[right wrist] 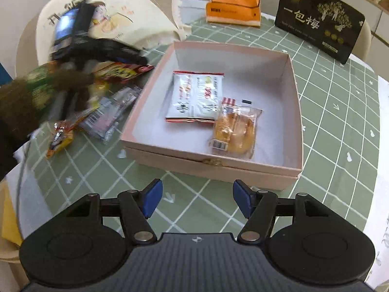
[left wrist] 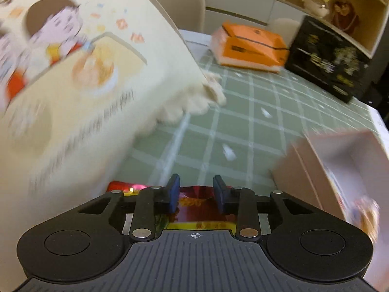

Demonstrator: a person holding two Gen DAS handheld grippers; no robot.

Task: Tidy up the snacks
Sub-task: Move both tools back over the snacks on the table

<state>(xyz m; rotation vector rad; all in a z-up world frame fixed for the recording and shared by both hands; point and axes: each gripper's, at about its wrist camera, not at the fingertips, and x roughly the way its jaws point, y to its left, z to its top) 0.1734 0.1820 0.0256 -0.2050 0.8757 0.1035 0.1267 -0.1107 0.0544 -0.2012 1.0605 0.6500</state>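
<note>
Red snack packet [left wrist: 194, 202] is lying left of pink box [right wrist: 214, 163], under my L gripper [left wrist: 197, 192], jaws clenching it; R gripper [right wrist: 197, 200] is hanging released, empty, nearer box front.

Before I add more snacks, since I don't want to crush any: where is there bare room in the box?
The pink box has bare floor along its far wall and right side, beyond the white packet and the wrapped pastry. It is crowded left of the box, where loose snacks pile beside the tote bag.
</note>
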